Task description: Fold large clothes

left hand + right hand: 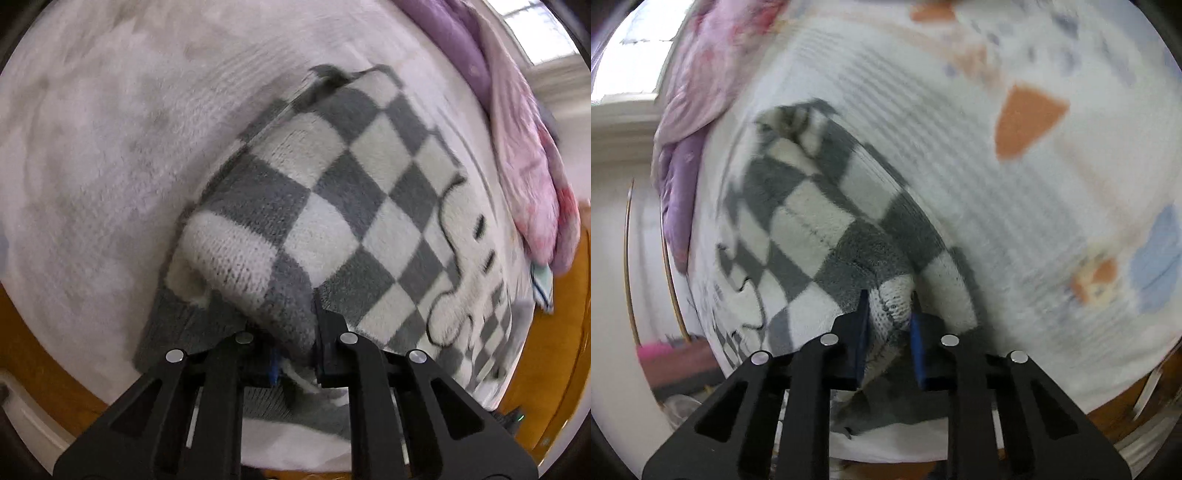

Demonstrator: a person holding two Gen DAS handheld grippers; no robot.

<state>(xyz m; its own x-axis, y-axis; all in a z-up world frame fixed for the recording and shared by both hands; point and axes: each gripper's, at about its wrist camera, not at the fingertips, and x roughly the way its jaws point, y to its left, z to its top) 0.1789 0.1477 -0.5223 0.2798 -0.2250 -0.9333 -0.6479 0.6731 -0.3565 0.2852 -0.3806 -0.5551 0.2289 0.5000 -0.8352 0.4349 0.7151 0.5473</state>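
White bedspread (110, 147) carries the checkered sweater (332, 192), left gripper (284, 325) and right gripper (888, 314) each clamped on a hem corner; lift both evenly, keep edge taut.

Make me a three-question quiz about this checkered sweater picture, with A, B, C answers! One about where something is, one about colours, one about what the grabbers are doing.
1. Where does the checkered sweater lie?
A. on a white bed cover
B. on a bare wooden floor
C. hanging on a hook

2. What colours are its squares?
A. red and blue
B. grey and white
C. green and yellow

3. What is the left hand-held gripper doing?
A. hanging open, far from the cloth
B. holding a cup
C. pinching a fold of the sweater

Answers:
1 A, the white bed cover spreads out all around the sweater.
2 B, grey and white squares alternate across the knit.
3 C, a bunch of knit sits squeezed between its fingers; the right hand-held gripper pinches a fold likewise.
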